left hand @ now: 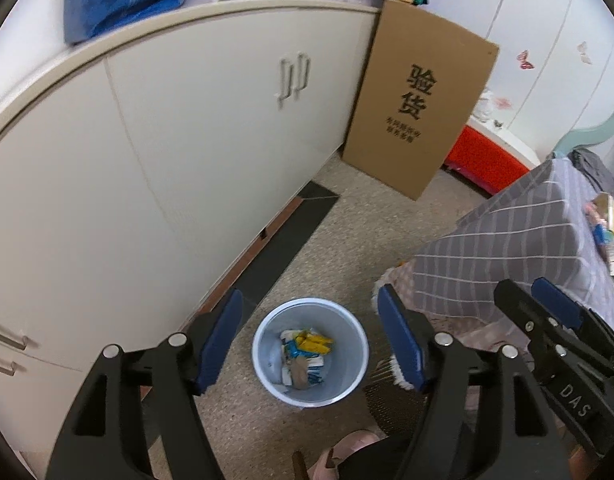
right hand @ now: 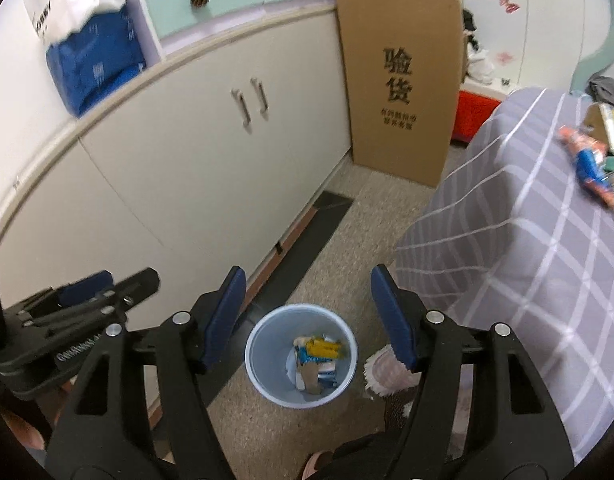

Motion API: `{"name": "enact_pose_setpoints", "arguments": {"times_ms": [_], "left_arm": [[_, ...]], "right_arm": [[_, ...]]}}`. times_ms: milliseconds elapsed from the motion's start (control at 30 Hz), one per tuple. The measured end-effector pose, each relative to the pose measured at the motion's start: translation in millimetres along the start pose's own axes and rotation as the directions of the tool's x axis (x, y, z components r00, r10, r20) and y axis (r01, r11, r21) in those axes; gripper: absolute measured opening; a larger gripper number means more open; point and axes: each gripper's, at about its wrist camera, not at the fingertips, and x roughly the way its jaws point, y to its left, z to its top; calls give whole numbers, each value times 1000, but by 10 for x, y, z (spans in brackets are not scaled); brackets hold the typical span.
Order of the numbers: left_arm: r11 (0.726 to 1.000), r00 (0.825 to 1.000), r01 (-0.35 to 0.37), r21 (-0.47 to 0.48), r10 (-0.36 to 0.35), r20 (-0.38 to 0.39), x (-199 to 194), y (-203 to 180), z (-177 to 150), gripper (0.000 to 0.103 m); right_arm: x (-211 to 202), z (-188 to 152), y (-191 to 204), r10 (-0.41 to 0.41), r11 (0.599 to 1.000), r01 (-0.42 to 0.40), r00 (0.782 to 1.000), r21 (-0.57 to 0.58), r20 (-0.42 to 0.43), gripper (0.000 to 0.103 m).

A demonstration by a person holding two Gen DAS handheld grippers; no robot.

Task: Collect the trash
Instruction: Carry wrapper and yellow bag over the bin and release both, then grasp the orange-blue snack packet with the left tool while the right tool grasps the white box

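- Left gripper (left hand: 311,340) is up over the bin (left hand: 263,376), w/ its blue fingers (left hand: 223,340) spread wide & nothing between them.
- Right gripper (right hand: 307,320) is just beside it, also over the bin, spread wide & holding nothing.
- The bin is light blue & sits on the floor (left hand: 339,248), between the white cupboard (left hand: 187,140) & the bed (right hand: 527,240).
- Trash wrappers (right hand: 317,354), yellow, blue & white, lie in the bottom of the bin.
- More wrappers (right hand: 591,164) lie on top of the bed's gray striped sheet, well apart from the bin.
- A big cardboard box (right hand: 401,84) leans at the far end of the cupboard.
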Motion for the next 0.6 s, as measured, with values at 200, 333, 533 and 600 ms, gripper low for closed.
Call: {"name": "enact_pose_setpoints", "arguments": {"times_ms": [200,333,533,600], "left_arm": [[996,996,69,57,-72,50,-235,-444,108,69],[988,990,113,102,-120,69,-335,-847,182,69],[965,974,201,171,-215,66,-390,-1584,286,69],[956,970,221,193,-236,56,-379,-1825,309,69]], "right_arm": [[-531,176,-300,-28,998,22,993,53,117,65],[-884,262,-658,-97,990,76,978,117,186,66],[-1285,281,-1414,-275,940,206,930,272,243,79],[-1328,243,-1716,-324,912,240,919,334,225,79]]}}
